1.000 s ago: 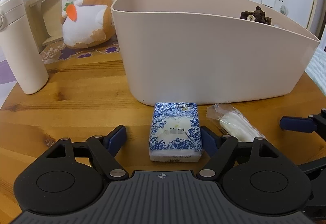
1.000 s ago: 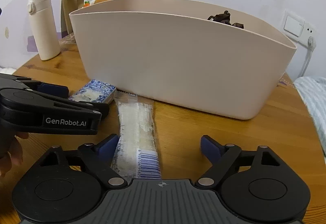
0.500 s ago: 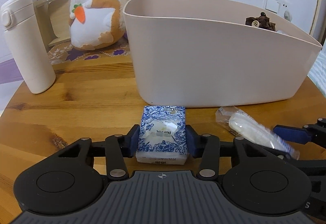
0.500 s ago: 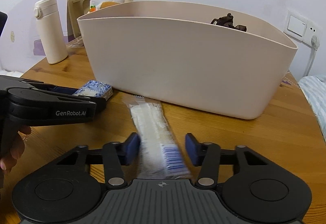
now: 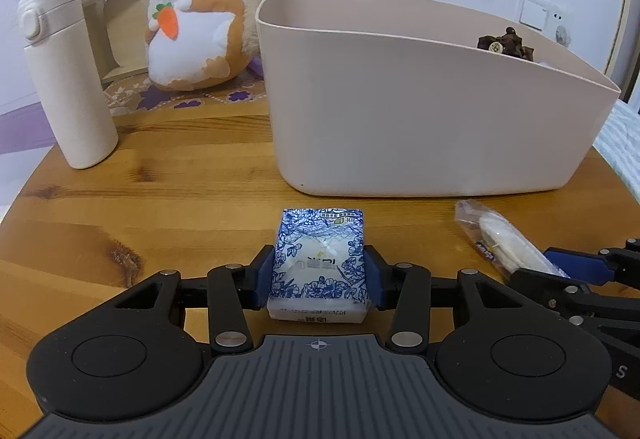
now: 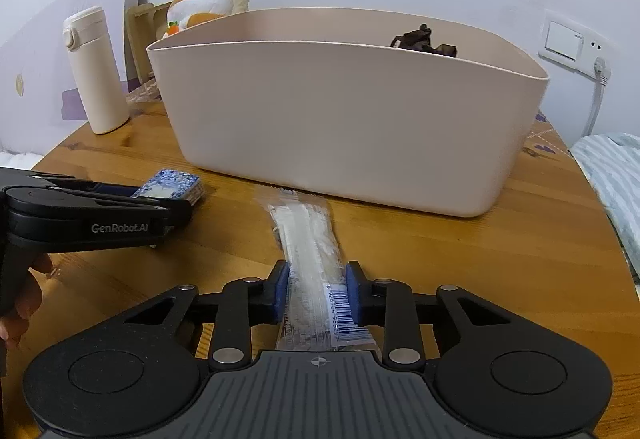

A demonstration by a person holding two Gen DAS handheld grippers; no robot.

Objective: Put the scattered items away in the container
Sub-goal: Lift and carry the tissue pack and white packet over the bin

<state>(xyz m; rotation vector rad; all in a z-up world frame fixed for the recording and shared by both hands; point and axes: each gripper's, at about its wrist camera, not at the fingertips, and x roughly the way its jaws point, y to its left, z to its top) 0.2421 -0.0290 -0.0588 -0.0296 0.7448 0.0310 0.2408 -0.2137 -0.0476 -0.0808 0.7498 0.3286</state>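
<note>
Wooden round table (image 5: 168,175) stood against a white wall, with a wall switch (image 6: 563,40) and a plugged socket at the right. Beige plastic tub (image 5: 420,111) sat toward the back of the table; a dark brown item (image 5: 505,44) showed above its far rim, otherwise contents hidden by the near wall. Left of the tub stood a cream flask (image 5: 66,79), upright, and behind it a plush hamster with a carrot (image 5: 196,27) on a patterned cloth, leaning against a wooden stand.

Left gripper (image 5: 319,277): fingers were closed against both long sides of a blue-and-white tissue pack (image 5: 320,259), which lay in front of the tub's near wall, apart from it. Whether the pack rested on the table or was lifted, could not tell.

Right gripper (image 6: 317,293): fingers were clamped on the barcode end of a clear plastic packet (image 6: 308,235) holding something white. The packet pointed toward the tub, its far end near the tub's base.

The two grippers were side by side, the left one's body close to the packet's left in the right wrist view (image 6: 92,213). The tub's tall near wall stood between both held items and its inside.
</note>
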